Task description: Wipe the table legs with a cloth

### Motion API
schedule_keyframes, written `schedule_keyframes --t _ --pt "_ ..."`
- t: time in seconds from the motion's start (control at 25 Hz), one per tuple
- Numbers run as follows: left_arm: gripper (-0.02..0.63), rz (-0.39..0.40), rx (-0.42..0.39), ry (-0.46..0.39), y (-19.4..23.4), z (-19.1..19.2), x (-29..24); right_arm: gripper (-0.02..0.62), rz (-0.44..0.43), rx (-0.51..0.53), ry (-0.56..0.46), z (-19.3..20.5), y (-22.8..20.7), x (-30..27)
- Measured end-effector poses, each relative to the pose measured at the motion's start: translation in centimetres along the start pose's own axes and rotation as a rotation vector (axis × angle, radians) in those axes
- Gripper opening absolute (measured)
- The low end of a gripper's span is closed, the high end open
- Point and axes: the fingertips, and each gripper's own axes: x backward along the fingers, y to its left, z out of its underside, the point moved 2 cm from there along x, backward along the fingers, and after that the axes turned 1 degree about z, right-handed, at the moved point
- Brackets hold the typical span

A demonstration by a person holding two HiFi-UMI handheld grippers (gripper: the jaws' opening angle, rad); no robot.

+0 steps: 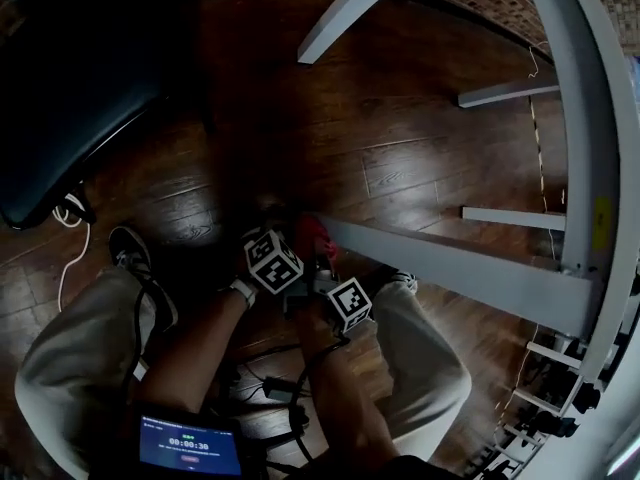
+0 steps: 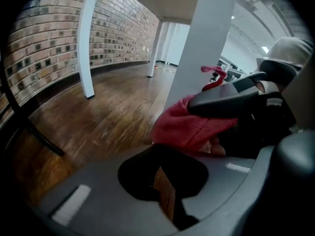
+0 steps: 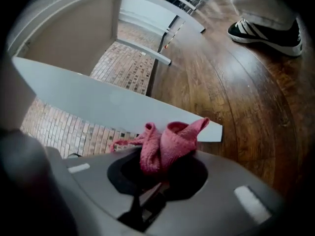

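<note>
A red cloth (image 1: 309,234) is bunched at the free end of a white table foot bar (image 1: 450,268) that lies low over the wood floor. My right gripper (image 1: 318,258) is shut on that cloth (image 3: 165,144), with the bar (image 3: 113,104) just beyond its tip. Close on its left, my left gripper (image 1: 276,232) has its jaws together and nothing between them. In the left gripper view the cloth (image 2: 189,127) sits to the right, under the right gripper's dark finger (image 2: 224,98), against an upright white leg (image 2: 206,48).
More white legs (image 1: 350,8) and crossbars (image 1: 510,90) stand around. A black seat (image 1: 70,98) is at the upper left, and a white cable (image 1: 68,253) trails on the floor. The person's knees and shoes (image 1: 130,253) flank the grippers. A timer screen (image 1: 190,445) is below.
</note>
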Motion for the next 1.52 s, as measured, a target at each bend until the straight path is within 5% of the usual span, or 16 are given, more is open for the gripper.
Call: schedule_keyframes --t 0.36,0.56,0.8,1.12,1.52 --pt "0.000 0.057 -0.200 -0.183 -4.2 -10.9 8.5 0.052 -0.136 0.029 -0.109 -2.8 11.1 6.0" --pt "0.000 0.060 -0.305 -0.237 -6.8 -14.7 14.9 0.052 -0.139 0.109 -0.122 -3.9 16.6 11.0" --pt "0.000 -0.008 -0.435 -0.314 -8.6 -22.3 21.4 0.054 -0.244 0.192 -0.132 -6.8 24.8 14.3" --pt "0.000 -0.082 -0.423 -0.418 -9.2 -27.0 27.5 0.054 -0.414 0.221 -0.150 -7.6 32.5 16.9" --pt "0.000 -0.194 -0.445 -0.430 -11.3 -31.4 33.8 0.054 -0.510 0.230 -0.132 -8.6 39.0 20.9"
